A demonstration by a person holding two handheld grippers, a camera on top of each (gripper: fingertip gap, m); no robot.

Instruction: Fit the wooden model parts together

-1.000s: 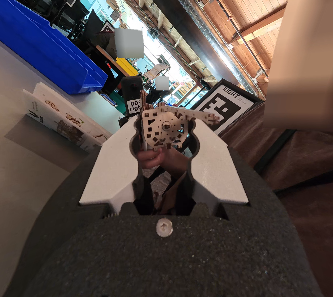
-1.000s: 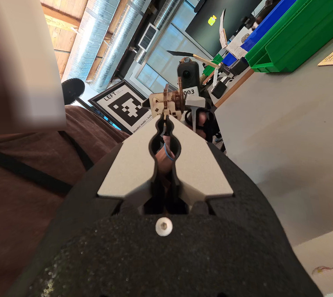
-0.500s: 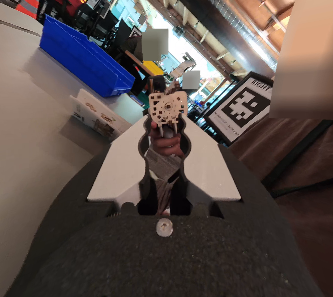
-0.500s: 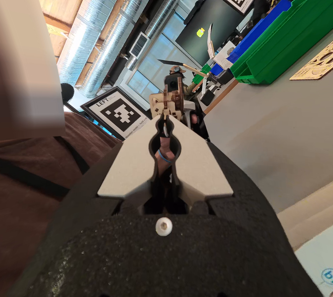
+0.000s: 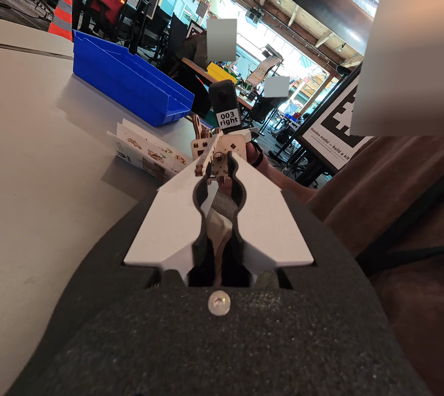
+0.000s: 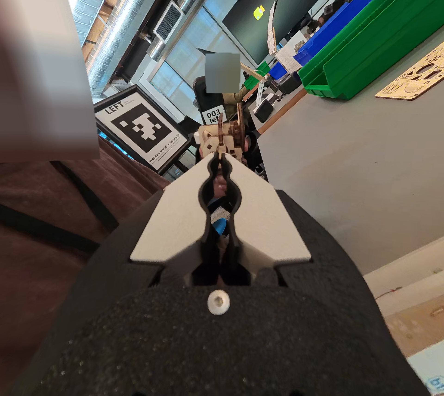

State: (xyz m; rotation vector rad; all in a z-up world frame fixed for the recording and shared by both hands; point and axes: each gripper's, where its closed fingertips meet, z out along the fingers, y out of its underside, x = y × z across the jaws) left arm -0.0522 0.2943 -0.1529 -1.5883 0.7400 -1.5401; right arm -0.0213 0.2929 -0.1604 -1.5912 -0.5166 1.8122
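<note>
The light wooden model, a perforated plate with gears behind it, is held in the air between both grippers. My left gripper is closed on the model's lower edge, which sits between its white fingertips. A thin wooden strip lies slantwise across the plate's face. In the right wrist view the model shows edge-on just past my right gripper, whose jaws are pinched on a thin wooden part at the model's near side. The two grippers face each other, and the right one's camera body stands behind the model.
A grey table lies on the left with a blue bin and an instruction booklet. In the right wrist view, green bins and a flat wooden parts sheet lie on the table. The person's brown sleeve is close by. Tip to tip, the grippers are about 4 cm apart.
The left jaws have narrowed from a wide hold across the plate to its lower edge. The strip swung from pointing right to slanting down-left. Both views tilted down towards the table.
</note>
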